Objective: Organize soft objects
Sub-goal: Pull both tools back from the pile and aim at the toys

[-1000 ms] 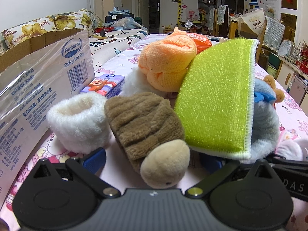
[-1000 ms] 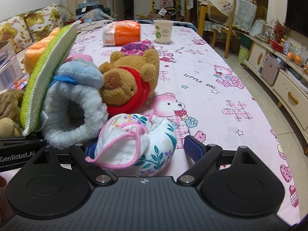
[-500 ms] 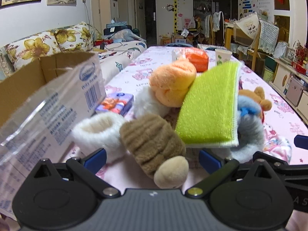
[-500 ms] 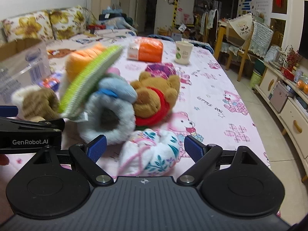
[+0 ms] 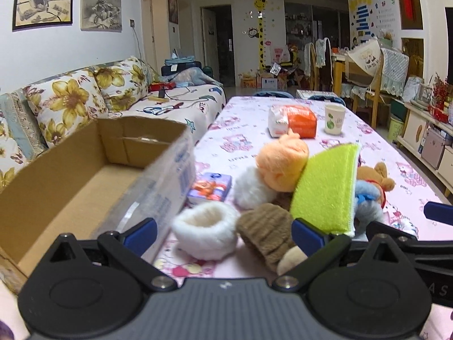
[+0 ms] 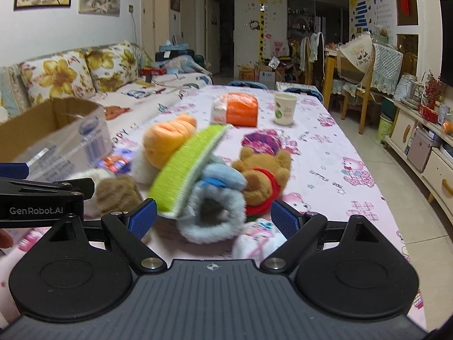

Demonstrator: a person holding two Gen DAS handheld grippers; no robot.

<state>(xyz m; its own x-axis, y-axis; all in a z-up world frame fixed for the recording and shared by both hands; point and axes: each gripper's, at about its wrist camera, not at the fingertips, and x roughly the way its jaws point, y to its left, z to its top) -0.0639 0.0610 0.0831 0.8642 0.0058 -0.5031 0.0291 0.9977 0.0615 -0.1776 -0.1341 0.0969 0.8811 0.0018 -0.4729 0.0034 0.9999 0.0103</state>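
A lime-green fuzzy cloth with white edging (image 5: 325, 187) leans beside an orange plush ball (image 5: 280, 164), a brown ribbed plush (image 5: 266, 235), a white fluffy cuff (image 5: 205, 229); the pink tabletop (image 5: 368, 153) carries cartoon bear prints.

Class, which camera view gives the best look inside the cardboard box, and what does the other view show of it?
The left wrist view: it looks down into the cardboard box, showing its bare brown floor and inner walls. The right wrist view shows only the box's printed outer side and a strip of rim at the left; the inside is hidden.
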